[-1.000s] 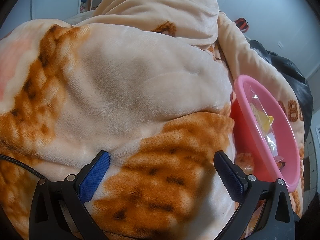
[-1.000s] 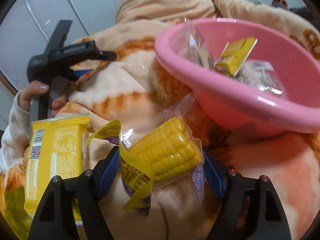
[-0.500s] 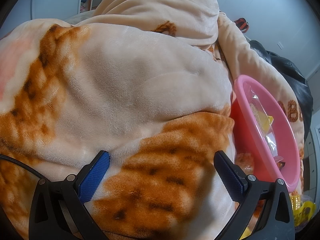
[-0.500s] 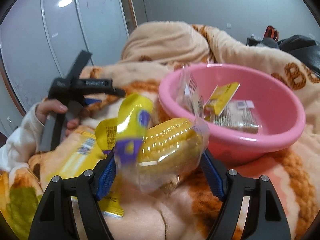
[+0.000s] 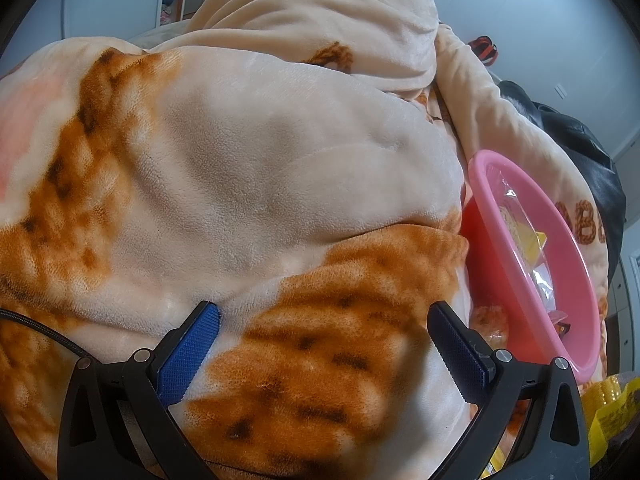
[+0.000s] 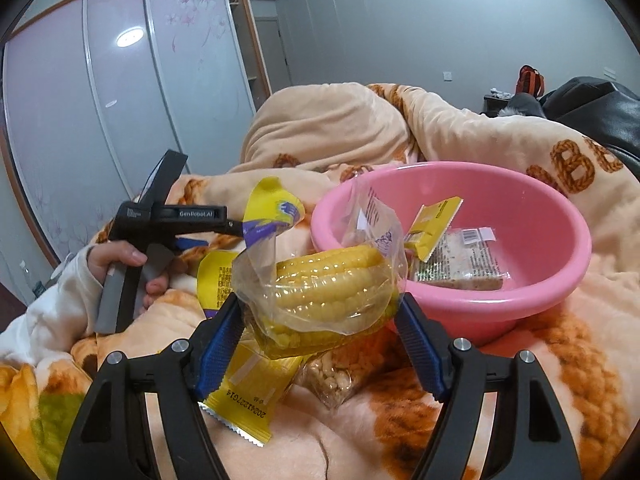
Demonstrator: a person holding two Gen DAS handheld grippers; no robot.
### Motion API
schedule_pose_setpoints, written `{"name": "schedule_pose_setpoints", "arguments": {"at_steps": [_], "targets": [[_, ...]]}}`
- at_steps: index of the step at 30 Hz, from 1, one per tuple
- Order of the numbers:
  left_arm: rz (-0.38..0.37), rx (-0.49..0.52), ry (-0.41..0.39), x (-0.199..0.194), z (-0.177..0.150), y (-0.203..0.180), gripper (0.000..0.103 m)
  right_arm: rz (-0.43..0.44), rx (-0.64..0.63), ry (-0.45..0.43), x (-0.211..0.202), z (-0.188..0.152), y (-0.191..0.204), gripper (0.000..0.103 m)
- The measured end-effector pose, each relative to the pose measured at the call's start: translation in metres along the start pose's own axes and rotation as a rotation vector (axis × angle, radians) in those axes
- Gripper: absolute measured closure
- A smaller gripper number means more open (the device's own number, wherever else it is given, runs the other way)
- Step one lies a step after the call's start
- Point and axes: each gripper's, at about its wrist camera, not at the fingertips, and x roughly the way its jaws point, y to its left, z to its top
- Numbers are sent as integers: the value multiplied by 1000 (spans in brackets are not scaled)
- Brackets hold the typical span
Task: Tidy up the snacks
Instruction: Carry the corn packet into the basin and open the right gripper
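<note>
Now the right gripper (image 6: 320, 312) squeezes the corn (image 6: 332, 284) in its clear bag, up off the blanket (image 6: 540, 360), just left of the pink bowl (image 6: 520, 304). Far left, the left gripper (image 5: 324, 340) hangs wide apart and empty over the blanket.

Soft, even indoor lighting is seen in both views; 1 ceiling lamp (image 6: 129, 37) is reflected at upper left. Edges are fisheye-bent, corners vignetted black.
</note>
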Motion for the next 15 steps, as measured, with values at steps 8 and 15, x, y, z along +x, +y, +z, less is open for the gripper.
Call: {"name": "schedule_pose_setpoints", "arguments": {"at_steps": [8,15], "targets": [[0,0,0,0,0,0,1,19,64,-135,-22,8,-9,29],[0,1,0,0,0,0,1,-93,180,-204,-21,14,-36,29]]}}
